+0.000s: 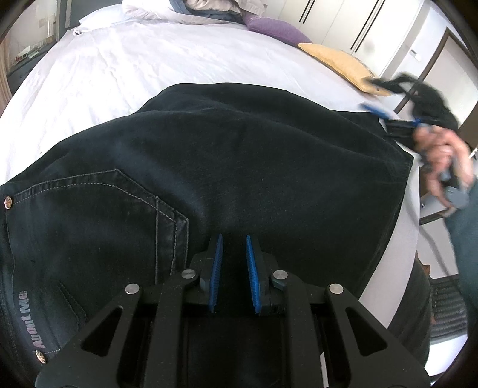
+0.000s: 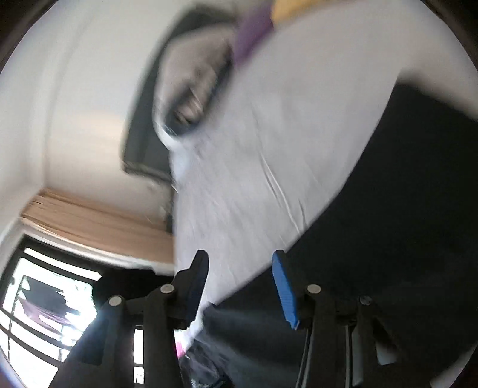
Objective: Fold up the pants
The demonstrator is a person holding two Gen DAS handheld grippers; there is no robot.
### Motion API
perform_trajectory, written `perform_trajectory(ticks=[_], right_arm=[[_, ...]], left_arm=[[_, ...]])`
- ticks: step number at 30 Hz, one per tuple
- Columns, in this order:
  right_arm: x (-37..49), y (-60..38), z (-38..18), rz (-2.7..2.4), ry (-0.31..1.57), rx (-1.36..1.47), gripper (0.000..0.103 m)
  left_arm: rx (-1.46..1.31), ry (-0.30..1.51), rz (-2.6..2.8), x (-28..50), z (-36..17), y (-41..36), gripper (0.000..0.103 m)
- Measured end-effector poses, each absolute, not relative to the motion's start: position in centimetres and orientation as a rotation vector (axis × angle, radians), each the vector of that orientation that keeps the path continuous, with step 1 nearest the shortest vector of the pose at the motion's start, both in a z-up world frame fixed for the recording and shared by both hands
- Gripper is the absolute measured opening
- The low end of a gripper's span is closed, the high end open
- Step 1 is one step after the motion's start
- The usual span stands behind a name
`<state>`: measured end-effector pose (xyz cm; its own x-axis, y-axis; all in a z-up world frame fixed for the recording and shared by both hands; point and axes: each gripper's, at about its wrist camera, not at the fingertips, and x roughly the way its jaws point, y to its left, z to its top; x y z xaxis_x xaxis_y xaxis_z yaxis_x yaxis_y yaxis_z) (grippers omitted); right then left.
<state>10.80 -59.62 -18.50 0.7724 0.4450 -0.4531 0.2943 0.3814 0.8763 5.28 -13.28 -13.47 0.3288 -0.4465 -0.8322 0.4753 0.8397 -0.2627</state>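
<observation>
Dark pants [image 1: 239, 155] lie folded on the white bed sheet [image 1: 149, 65], with a stitched back pocket [image 1: 104, 215] at the left. My left gripper [image 1: 234, 238] points down onto them, jaws nearly together, and a ridge of the dark cloth runs up between the blue pads [image 1: 216, 268]. At the pants' far right edge is my right gripper [image 1: 391, 118], blurred, held by a hand [image 1: 439, 155]. In the right wrist view the right gripper [image 2: 240, 256] stands open with nothing between its fingers. There the pants [image 2: 388, 209] lie to the right, over the sheet [image 2: 269, 134].
A purple pillow [image 1: 274, 29] and a yellow pillow [image 1: 337, 62] lie at the bed's far right. A heap of clothes [image 1: 209, 9] sits at the head. Wardrobe doors [image 1: 343, 18] stand beyond. The right wrist view shows a window [image 2: 44, 298] past the bed's edge.
</observation>
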Motion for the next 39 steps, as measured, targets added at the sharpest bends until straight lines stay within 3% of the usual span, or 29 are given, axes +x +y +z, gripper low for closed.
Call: perform_trajectory(ticks=[1,2,3,4,12,13,15,18,19,23,24,25,27,29,30,31,35,38,39], right_arm=[[11.4,-59.9,-19.8,0.076,0.751,1.219,0.047],[11.5,-60.8,-21.3,0.002,0.768,1.242,0.039],[10.5,-62.5,-22.9,-0.075,0.748,1.308,0.013],[9.2,-63.5,-24.2,-0.106,0.716,1.373,0.000],[1.9,-72.6,-24.1,-0.441,0.488,1.409,0.001],[2.1,-72.4,-23.4,-0.436,0.525,1.371,0.010],[2.5,-70.5,-21.7,-0.381,0.532,1.326,0.016],[3.7,-67.3,-20.3,-0.176,0.518,1.335,0.034],[5.0,-65.6,-20.3,-0.106,0.556,1.326,0.034],[7.4,-60.4,-20.8,0.023,0.753,1.165,0.031],[7.6,-60.8,-21.8,-0.012,0.764,1.178,0.020],[7.0,-61.4,-22.6,-0.034,0.763,1.206,0.000],[6.5,-63.2,-23.1,-0.126,0.772,1.228,0.001],[5.8,-63.6,-21.5,-0.161,0.754,1.217,0.020],[5.1,-62.8,-20.1,-0.137,0.732,1.200,0.036],[5.4,-61.8,-19.3,-0.091,0.707,1.203,0.043],[9.2,-53.8,-16.9,0.210,0.747,1.154,0.046],[13.0,-48.2,-19.5,0.330,0.895,1.097,0.047],[13.3,-48.0,-20.6,0.283,0.938,1.089,0.036]], left_arm=[[0.028,1.084,-0.604,5.3,-13.4,-13.2,0.016],[0.027,1.089,-0.605,5.4,-13.3,-13.3,0.016],[0.024,1.098,-0.605,5.5,-13.0,-13.2,0.016],[0.020,1.104,-0.603,5.7,-12.7,-13.1,0.016],[-0.064,1.025,-0.698,10.1,-7.3,-16.6,0.016],[-0.057,1.023,-0.722,10.9,-7.2,-17.9,0.016],[-0.034,1.017,-0.782,13.2,-7.5,-21.1,0.016],[-0.017,1.094,-0.757,17.1,-10.5,-23.9,0.016],[-0.009,1.129,-0.719,18.4,-11.9,-24.1,0.016],[-0.242,1.199,-0.719,21.5,-15.7,-20.0,0.016],[-0.273,1.199,-0.711,21.4,-15.9,-18.9,0.016],[-0.284,1.194,-0.695,21.5,-15.7,-17.8,0.016],[-0.262,1.177,-0.631,21.2,-14.8,-15.6,0.016],[-0.269,1.147,-0.565,20.2,-13.4,-13.2,0.016],[-0.293,1.127,-0.564,19.5,-12.7,-12.4,0.016],[-0.310,1.101,-0.558,18.7,-12.0,-11.5,0.016],[-0.245,1.066,-0.505,14.2,-11.5,-9.7,0.016],[-0.267,1.129,-0.452,12.5,-13.4,-7.5,0.016],[-0.302,1.145,-0.444,12.2,-13.9,-6.6,0.016]])
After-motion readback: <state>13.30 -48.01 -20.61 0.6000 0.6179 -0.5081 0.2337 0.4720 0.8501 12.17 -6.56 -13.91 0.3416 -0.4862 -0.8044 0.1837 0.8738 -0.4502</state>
